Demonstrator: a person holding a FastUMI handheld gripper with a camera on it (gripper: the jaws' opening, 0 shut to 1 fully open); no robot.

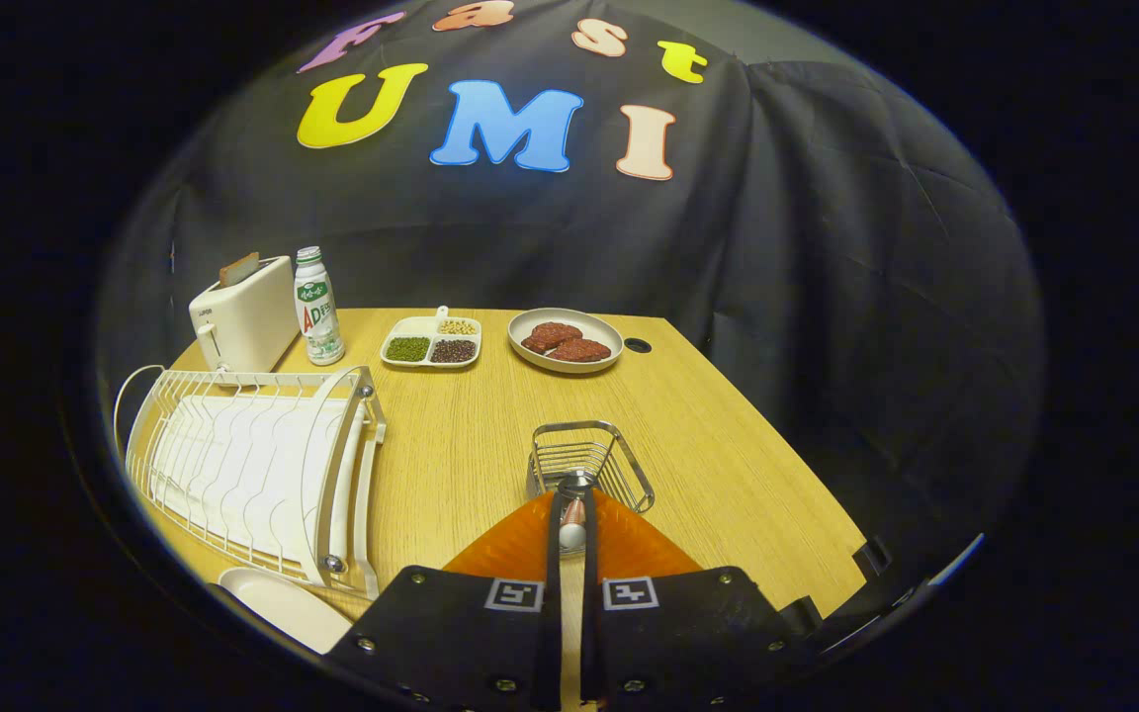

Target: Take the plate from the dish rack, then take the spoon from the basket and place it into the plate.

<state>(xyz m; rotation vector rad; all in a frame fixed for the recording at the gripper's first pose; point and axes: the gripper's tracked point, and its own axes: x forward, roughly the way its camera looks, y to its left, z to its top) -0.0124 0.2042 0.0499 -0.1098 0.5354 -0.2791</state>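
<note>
With the round white plate (283, 605) already out on the wooden table (471, 445) just beside the white wire dish rack (253, 465), the gripper (570, 504) pinches the metal spoon (572, 524) over the wire basket (589, 463), delivery to the plate remaining.

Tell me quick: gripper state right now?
Gripper: closed on the spoon, its handle pinched between both fingers, just in front of the wire basket.
</note>
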